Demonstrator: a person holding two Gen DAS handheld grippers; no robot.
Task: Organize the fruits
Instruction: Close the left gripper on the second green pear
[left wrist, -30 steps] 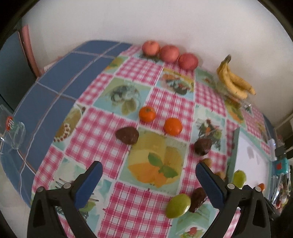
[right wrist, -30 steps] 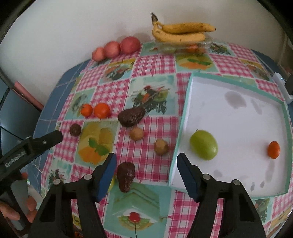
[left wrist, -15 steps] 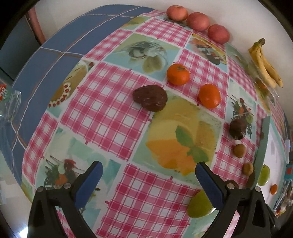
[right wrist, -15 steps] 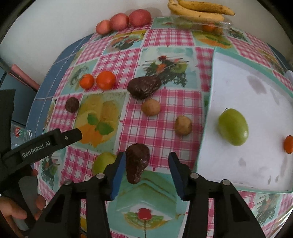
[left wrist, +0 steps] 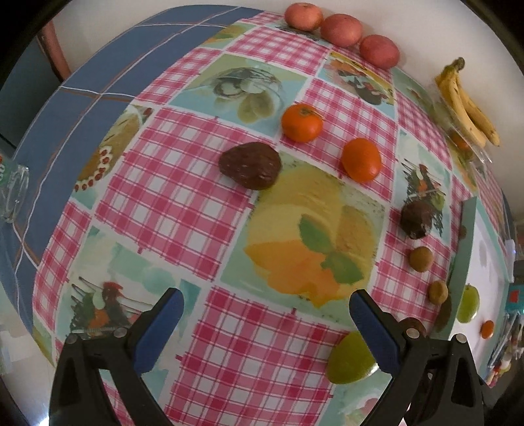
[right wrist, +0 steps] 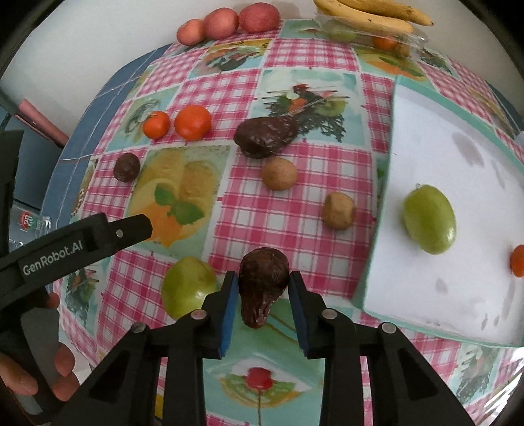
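Observation:
My right gripper (right wrist: 263, 295) is shut on a dark brown avocado (right wrist: 263, 278) near the table's front edge. A green fruit (right wrist: 188, 286) lies just to its left. The white tray (right wrist: 442, 137) at right holds a green fruit (right wrist: 429, 222) and a small orange (right wrist: 518, 260). Loose on the cloth are another avocado (right wrist: 265, 136), two kiwis (right wrist: 279, 173), two tangerines (right wrist: 192, 122) and a small dark fruit (right wrist: 126, 167). My left gripper (left wrist: 265, 298) hangs open over the cloth with nothing between its fingers; a dark avocado (left wrist: 250, 165) lies ahead of it.
Three red apples (right wrist: 226, 23) and bananas (right wrist: 370, 14) on a clear box line the back wall. A glass (left wrist: 13, 193) stands at the table's left edge. A hand (right wrist: 62, 360) holds the left gripper's handle at lower left.
My right gripper moved forward and down around the avocado and shut on it. The left gripper dropped closer to the table, staying open.

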